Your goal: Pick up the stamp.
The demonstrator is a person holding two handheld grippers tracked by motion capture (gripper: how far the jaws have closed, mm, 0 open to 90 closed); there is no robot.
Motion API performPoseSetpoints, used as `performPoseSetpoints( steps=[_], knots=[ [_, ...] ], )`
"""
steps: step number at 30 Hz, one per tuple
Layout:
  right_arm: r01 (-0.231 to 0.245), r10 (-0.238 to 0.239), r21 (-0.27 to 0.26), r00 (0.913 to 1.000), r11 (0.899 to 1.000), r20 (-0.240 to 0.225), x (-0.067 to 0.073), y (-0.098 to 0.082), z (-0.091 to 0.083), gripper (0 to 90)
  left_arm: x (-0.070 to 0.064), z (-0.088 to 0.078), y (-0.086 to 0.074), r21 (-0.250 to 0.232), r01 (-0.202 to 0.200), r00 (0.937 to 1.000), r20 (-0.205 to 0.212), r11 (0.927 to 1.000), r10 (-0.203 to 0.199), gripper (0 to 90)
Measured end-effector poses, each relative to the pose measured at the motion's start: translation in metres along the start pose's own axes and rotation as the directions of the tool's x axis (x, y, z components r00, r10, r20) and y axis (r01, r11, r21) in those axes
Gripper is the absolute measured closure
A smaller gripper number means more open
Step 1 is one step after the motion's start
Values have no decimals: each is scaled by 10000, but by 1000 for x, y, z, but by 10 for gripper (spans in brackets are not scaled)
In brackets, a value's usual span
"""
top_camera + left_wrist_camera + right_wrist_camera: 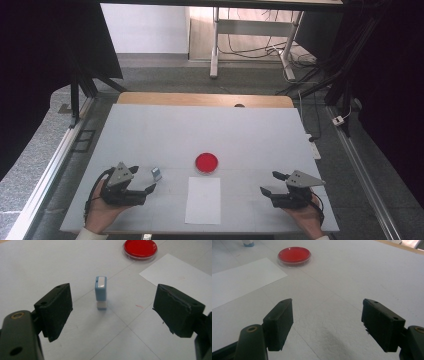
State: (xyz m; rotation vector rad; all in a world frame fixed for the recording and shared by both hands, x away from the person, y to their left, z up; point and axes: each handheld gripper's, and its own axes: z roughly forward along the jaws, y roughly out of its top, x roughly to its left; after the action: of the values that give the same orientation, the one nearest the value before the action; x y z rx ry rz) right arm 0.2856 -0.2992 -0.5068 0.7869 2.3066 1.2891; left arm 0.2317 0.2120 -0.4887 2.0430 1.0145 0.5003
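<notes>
Standing upright, long axis vertical, a small light-blue plastic stamp block (100, 292) faces the left gripper (112, 311), jaws spread wide, touching nothing; right gripper (327, 323) equally released.

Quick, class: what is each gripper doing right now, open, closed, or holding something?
Left gripper: open, holding nothing; the small blue stamp stands ahead of it.
Right gripper: open, holding nothing.

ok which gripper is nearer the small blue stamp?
Left. The left gripper is open just short of the blue stamp, which stands upright ahead of its jaws. The right gripper, also open, is far off beyond the white paper sheet.
</notes>
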Motion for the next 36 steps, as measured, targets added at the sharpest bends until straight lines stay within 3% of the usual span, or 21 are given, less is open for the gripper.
performPoseSetpoints(
  steps=[17, 22, 25, 29, 32, 36],
  knots=[
    [-2, 0, 141, 9999, 9999, 153, 0, -2, 2, 249, 8, 15, 26, 155, -197, 9996, 212, 9997, 194, 187],
    [-126, 125, 31, 9998, 9999, 138, -1, -2, 1, 250, 12, 26, 34, 604, -563, 9970, 566, 9966, 529, 197],
    [-98, 96, 106, 9998, 9999, 171, -1, -2, 1, 250, 18, 34, 38, 869, -571, 9966, 647, 9946, 516, 204],
    [-90, 87, 175, 9998, 9998, 174, -1, -3, 1, 250, 22, 40, 39, 1009, -503, 9965, 715, 9936, 432, 211],
    [-53, 50, 186, 9999, 9998, 154, -1, -3, 1, 250, 21, 42, 36, 1197, -737, 9951, 743, 9901, 651, 218],
    [-2, -5, 215, 9996, 9998, 288, 0, -4, 1, 252, 23, 43, 28, 1337, -605, 9968, 600, 9892, 529, 282]
  ],
)
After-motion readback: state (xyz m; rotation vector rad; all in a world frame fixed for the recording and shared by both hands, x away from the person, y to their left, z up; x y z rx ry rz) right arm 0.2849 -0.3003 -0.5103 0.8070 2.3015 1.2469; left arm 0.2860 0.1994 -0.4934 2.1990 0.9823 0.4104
